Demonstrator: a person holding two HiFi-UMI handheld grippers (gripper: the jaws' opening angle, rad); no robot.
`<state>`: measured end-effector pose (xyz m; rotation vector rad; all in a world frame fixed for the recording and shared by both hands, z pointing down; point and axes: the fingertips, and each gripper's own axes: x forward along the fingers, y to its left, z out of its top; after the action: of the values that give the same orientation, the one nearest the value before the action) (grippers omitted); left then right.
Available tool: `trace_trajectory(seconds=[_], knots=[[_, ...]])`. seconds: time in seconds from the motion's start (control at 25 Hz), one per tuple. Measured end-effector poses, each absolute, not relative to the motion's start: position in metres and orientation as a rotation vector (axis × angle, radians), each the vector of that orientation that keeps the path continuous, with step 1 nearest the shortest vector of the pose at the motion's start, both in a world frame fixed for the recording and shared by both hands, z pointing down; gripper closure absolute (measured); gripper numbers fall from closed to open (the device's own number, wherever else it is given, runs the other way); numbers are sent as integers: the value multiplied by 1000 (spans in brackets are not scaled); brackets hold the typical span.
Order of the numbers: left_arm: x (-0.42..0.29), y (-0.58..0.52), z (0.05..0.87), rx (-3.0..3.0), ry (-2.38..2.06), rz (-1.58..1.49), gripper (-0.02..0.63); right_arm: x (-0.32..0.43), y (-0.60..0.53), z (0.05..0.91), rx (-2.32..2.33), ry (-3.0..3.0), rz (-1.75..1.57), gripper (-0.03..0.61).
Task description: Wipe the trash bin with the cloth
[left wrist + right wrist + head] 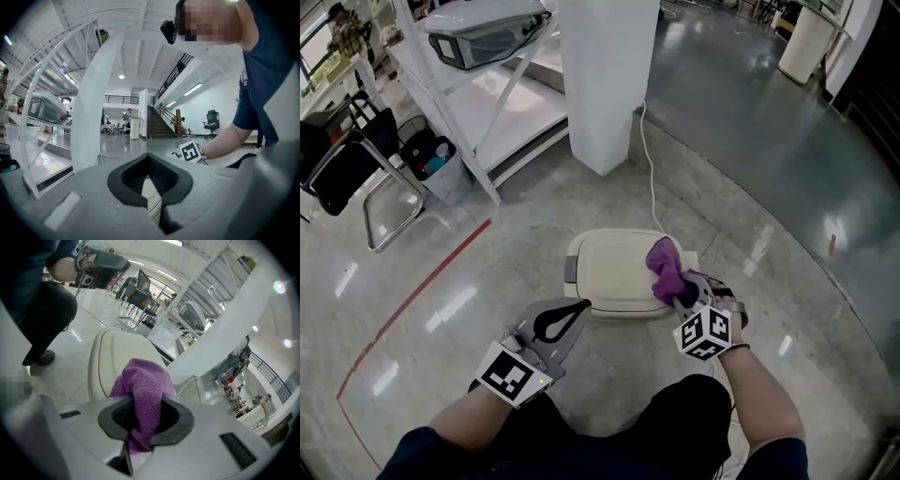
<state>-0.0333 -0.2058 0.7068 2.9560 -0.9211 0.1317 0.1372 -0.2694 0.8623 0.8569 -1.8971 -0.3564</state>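
Note:
A cream trash bin (pixel 614 274) with its lid down stands on the floor in front of me. My right gripper (pixel 680 295) is shut on a purple cloth (pixel 667 270), which lies bunched on the lid's right side. In the right gripper view the cloth (pixel 143 380) hangs out between the jaws over the bin lid (pixel 110 357). My left gripper (pixel 579 307) is at the bin's front left edge, its jaws together and holding nothing. Cream plastic shows through the hollow between its pads (pixel 140 176).
A white pillar (pixel 605 84) rises just behind the bin, and a white cable (pixel 649 159) trails from it to the bin. A white shelf rack (pixel 487 103), a black chair (pixel 347 159) and a red floor line (pixel 422 291) are at the left.

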Motion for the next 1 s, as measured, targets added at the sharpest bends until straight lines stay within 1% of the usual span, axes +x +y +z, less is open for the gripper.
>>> trace_trajectory(seconds=[0.12,0.48,0.68,0.84,1.0], knots=[[-38,-209,707,2955,-941,133,615,119,-261,860,825,-1918,-394,500],[-78,-222,705,2924,-1077,137,615,-4,-240,861,620,-2052,-552,500],[-76,-220,707,2931,-1056,108,615,-48,-230,862,537,-2084,-627,500],[-68,-219,713,2930,-1028,110,615,-42,-225,862,526,-2097,-628,500],[-50,-218,718,2936,-966,121,615,-1,-221,864,592,-2091,-571,500]])
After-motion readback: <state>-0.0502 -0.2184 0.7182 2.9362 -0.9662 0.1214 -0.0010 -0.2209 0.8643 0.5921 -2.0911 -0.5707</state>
